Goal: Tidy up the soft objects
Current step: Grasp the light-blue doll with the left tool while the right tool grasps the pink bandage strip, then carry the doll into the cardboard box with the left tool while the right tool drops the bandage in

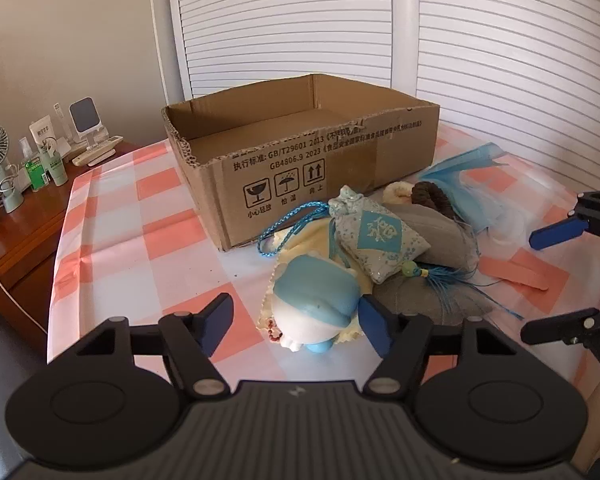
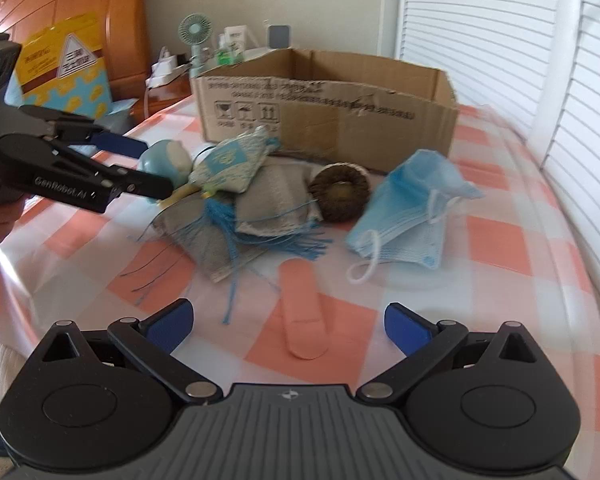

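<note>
**Soft objects heaped before an open carton**

The left gripper (image 1: 296, 322), jaws wide, brackets the blue-and-white plush toy (image 1: 314, 300) without clamping it. The right gripper (image 2: 287, 322), jaws wide and holding nothing, hovers above a pink strip (image 2: 301, 312) on the checked tablecloth (image 2: 512, 240). The sachet (image 1: 374, 240) lies on grey cloth (image 1: 440, 236); blue face masks (image 2: 414, 216) lie beside a brown ring (image 2: 340, 192). The cardboard box (image 1: 332, 168) stands just behind the heap.
</note>
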A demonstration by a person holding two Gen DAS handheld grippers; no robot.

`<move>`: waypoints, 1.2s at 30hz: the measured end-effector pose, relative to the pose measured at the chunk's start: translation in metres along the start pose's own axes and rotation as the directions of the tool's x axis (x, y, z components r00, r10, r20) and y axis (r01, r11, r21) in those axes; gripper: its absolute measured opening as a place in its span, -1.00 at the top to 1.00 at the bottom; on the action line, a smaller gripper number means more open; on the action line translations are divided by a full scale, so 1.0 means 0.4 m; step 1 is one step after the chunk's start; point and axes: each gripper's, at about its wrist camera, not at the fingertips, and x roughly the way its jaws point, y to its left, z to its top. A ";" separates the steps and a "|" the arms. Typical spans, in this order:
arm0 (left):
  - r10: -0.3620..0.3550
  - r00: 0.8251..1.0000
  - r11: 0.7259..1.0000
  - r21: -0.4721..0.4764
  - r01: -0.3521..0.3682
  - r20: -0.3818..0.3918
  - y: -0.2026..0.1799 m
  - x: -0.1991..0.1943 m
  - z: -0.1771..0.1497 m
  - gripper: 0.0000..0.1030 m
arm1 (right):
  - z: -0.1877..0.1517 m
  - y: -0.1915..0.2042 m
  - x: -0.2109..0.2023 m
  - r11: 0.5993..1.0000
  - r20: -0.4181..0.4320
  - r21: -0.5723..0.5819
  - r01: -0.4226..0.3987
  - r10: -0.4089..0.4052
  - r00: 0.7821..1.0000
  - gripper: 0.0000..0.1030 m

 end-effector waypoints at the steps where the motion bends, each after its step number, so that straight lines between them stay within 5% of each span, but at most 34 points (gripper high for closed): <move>1: -0.004 1.000 1.000 0.005 0.004 0.000 -0.003 0.003 0.001 -0.26 | 0.000 -0.002 -0.002 1.000 0.005 0.002 0.005 -0.005 1.000 -0.96; 5: -0.014 1.000 1.000 0.020 0.014 0.005 -0.013 0.011 0.005 -0.03 | 0.004 -0.012 -0.012 1.000 0.022 0.005 0.025 -0.025 0.999 -0.69; 9: -0.033 0.999 0.999 0.011 0.033 0.001 -0.018 0.018 0.008 -0.01 | 0.003 -0.004 -0.006 0.998 0.015 -0.035 0.055 -0.055 0.998 -0.37; 17: -0.038 0.999 0.999 0.004 0.038 0.001 -0.018 0.020 0.010 0.09 | 0.012 0.012 -0.003 0.998 0.013 -0.062 0.030 -0.030 0.999 0.56; 36: -0.057 0.998 0.998 0.005 0.057 -0.008 -0.029 -0.076 0.045 0.14 | 0.035 0.009 -0.082 0.991 0.059 -0.128 0.048 -0.041 0.997 0.57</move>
